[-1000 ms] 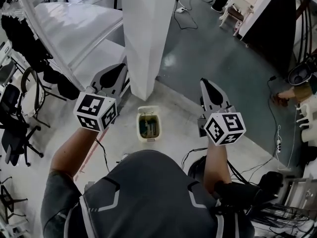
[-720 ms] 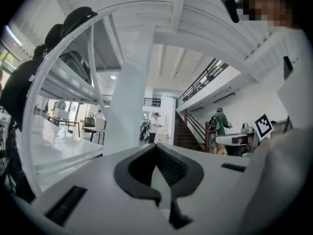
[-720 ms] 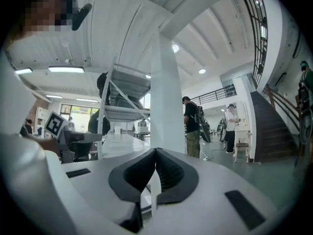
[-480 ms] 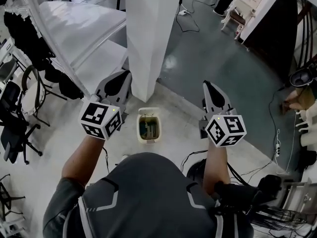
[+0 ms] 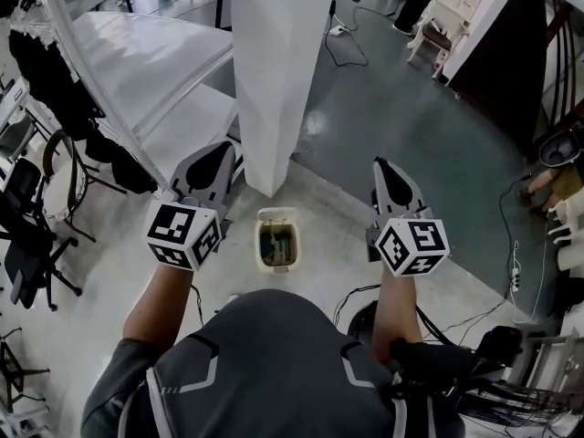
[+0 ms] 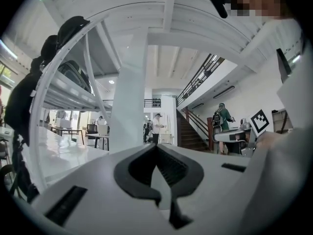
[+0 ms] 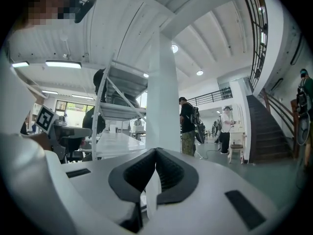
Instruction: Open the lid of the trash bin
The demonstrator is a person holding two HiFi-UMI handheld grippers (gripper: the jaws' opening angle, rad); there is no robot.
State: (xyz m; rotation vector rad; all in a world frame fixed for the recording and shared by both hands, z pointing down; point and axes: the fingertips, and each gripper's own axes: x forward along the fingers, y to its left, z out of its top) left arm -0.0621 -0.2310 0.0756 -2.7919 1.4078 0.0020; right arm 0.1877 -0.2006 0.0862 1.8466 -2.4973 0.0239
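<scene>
A small cream trash bin (image 5: pixel 276 242) stands on the floor in front of the person, at the foot of a white pillar (image 5: pixel 274 71). Seen from above, its dark inside shows and its lid (image 5: pixel 276 215) stands at the far rim. My left gripper (image 5: pixel 219 156) hangs in the air to the bin's left, and my right gripper (image 5: pixel 383 170) hangs to its right. Both are well above the bin and touch nothing. In the left gripper view the left gripper (image 6: pixel 156 147) has its tips together, holding nothing. The right gripper (image 7: pixel 156 152) looks the same. Neither gripper view shows the bin.
A white table with a slanted frame (image 5: pixel 137 53) stands at the left, with black chairs (image 5: pixel 27 245) beside it. Cables (image 5: pixel 511 263) trail over the floor at the right. Several people (image 7: pixel 188 126) stand far off in the hall, near a staircase (image 7: pixel 266 131).
The left gripper has drifted a little to the right and back toward the body. The right gripper has barely moved. The bin looks the same.
</scene>
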